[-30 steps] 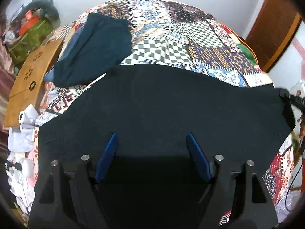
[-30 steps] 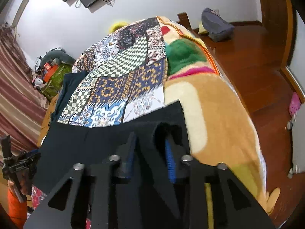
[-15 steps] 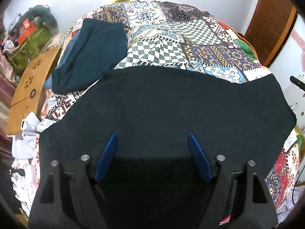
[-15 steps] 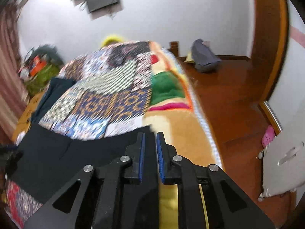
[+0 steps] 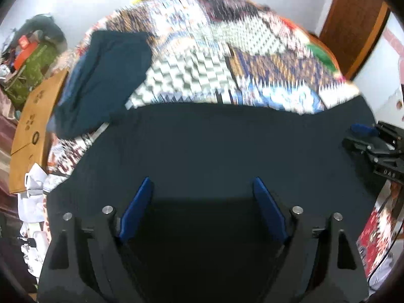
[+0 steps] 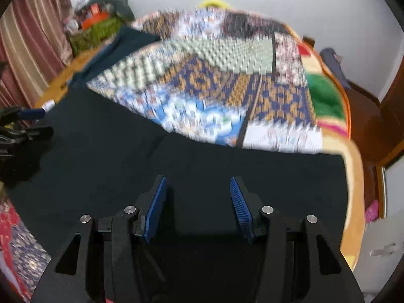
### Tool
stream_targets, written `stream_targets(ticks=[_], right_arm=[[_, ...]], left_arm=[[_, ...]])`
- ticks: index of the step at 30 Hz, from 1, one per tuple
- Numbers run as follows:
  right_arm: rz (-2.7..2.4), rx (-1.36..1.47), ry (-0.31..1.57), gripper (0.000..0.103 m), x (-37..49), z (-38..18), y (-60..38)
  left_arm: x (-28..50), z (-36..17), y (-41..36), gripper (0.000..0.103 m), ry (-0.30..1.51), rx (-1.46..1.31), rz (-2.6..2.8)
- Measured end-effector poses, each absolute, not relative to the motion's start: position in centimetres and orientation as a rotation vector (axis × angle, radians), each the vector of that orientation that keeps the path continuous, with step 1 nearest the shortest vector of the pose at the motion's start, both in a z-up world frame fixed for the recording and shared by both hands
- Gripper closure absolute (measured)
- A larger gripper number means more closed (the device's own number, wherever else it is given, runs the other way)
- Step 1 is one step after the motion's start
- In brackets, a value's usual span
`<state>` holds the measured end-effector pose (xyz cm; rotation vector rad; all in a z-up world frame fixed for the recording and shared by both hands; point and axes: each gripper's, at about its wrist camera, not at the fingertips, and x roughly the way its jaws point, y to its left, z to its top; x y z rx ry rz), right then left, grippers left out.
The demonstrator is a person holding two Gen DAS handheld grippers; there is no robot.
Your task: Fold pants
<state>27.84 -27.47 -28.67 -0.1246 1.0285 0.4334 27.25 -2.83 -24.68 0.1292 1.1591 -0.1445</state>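
Observation:
The black pants [image 5: 214,146] lie spread flat across the near part of a patchwork bedspread [image 5: 227,58]; they also fill the lower half of the right wrist view [image 6: 176,161]. My left gripper [image 5: 202,184] is open over the pants' near edge, holding nothing. My right gripper [image 6: 198,183] is open over the pants toward their right end, empty. It also shows at the right edge of the left wrist view [image 5: 373,141]. The left gripper shows at the left edge of the right wrist view [image 6: 22,126]. Both views are motion-blurred.
A folded dark blue garment [image 5: 101,80] lies at the back left of the bed. A wooden board [image 5: 32,126] and white items [image 5: 32,202] sit at the bed's left side. A wooden door [image 5: 353,20] and floor are to the right.
My right gripper has opened and swung left, now facing across the pants. The left gripper stays open with only a slight shift in view.

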Motion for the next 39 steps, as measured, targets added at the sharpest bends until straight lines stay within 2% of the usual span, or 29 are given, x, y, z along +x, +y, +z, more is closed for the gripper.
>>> stream_targets(ticks=[16,21,26,33,37,39], right_arm=[[0.297,0.065,0.994,0.054,18.4,-26.9,-33.3],[0.285,0.244,0.976,0.042,16.7,-26.4,-34.7],[0.264,0.367,1.003,0.042,16.5,-28.0,-35.8],[0.222,0.519,0.935,0.042,17.8,-28.5,-37.4],[0.193,0.514,0.904,0.052,18.5,-28.4,-37.9],[0.177,0.503,0.889,0.062,19.0,-28.1,-38.6]], left_arm=[[23.8,-23.9,-3.1,0.017,1.086,0.143,-0.139],[22.5,-23.5,-3.1,0.017,1.075,0.13,-0.141],[21.4,-23.2,-3.5,0.018,1.063,0.134,-0.146],[21.1,-23.2,-3.8,0.018,1.062,0.121,-0.139],[21.1,-23.1,-3.8,0.017,1.061,0.11,-0.132],[21.1,-23.1,-3.9,0.017,1.059,0.105,-0.129]])
